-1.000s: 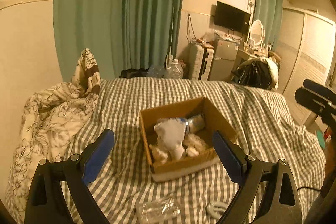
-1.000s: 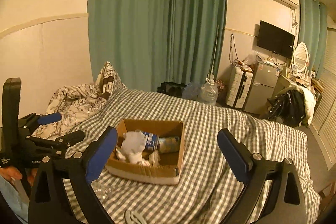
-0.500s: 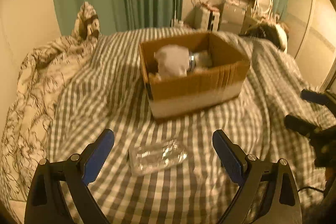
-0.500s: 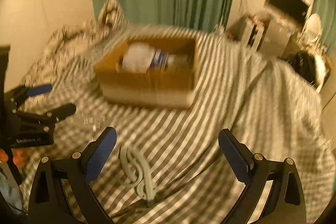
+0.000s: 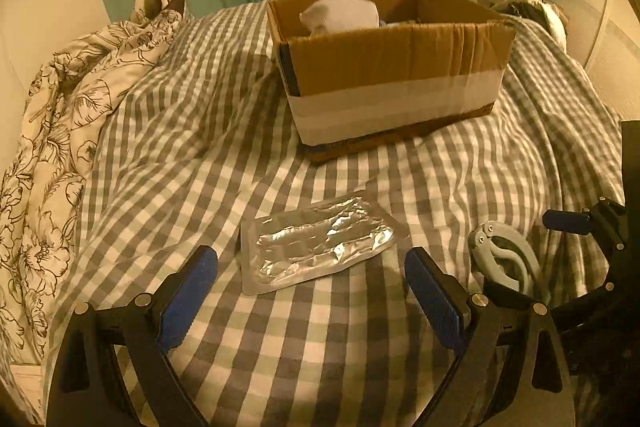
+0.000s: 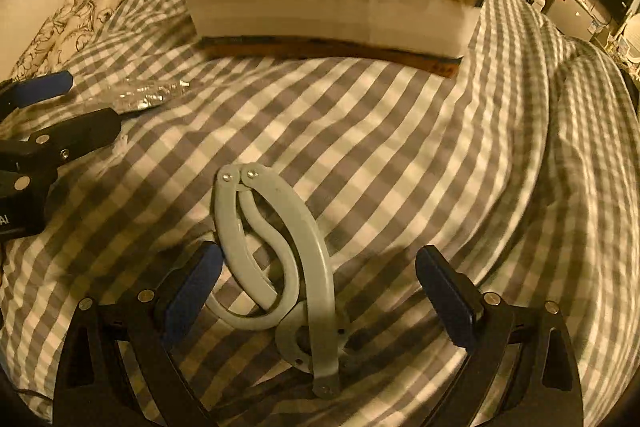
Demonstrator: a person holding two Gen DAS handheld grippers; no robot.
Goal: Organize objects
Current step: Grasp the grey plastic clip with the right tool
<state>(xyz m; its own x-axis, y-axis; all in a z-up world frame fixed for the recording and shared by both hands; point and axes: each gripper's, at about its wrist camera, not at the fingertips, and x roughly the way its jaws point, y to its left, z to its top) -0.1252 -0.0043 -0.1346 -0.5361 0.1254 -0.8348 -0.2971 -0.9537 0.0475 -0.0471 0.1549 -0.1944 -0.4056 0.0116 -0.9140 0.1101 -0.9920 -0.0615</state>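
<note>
- Left gripper (image 5: 310,293) spread wide, empty; crinkled clear plastic packet (image 5: 318,245) just ahead between its fingers.
- Right gripper (image 6: 318,291) spread wide, straddling grey hinged metal tool (image 6: 280,259); tool's near end hidden.
- Brown cardboard box (image 5: 394,75) beyond; contents mostly hidden.

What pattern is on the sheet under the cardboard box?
The sheet is a grey-and-white gingham check, clearest in the left wrist view, beneath the cardboard box.

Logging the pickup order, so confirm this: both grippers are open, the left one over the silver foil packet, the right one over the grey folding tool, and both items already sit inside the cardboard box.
Wrong on one point: the silver foil packet and grey folding tool lie on the checked bedspread, outside the cardboard box, as both wrist views show. The rest stands.
</note>
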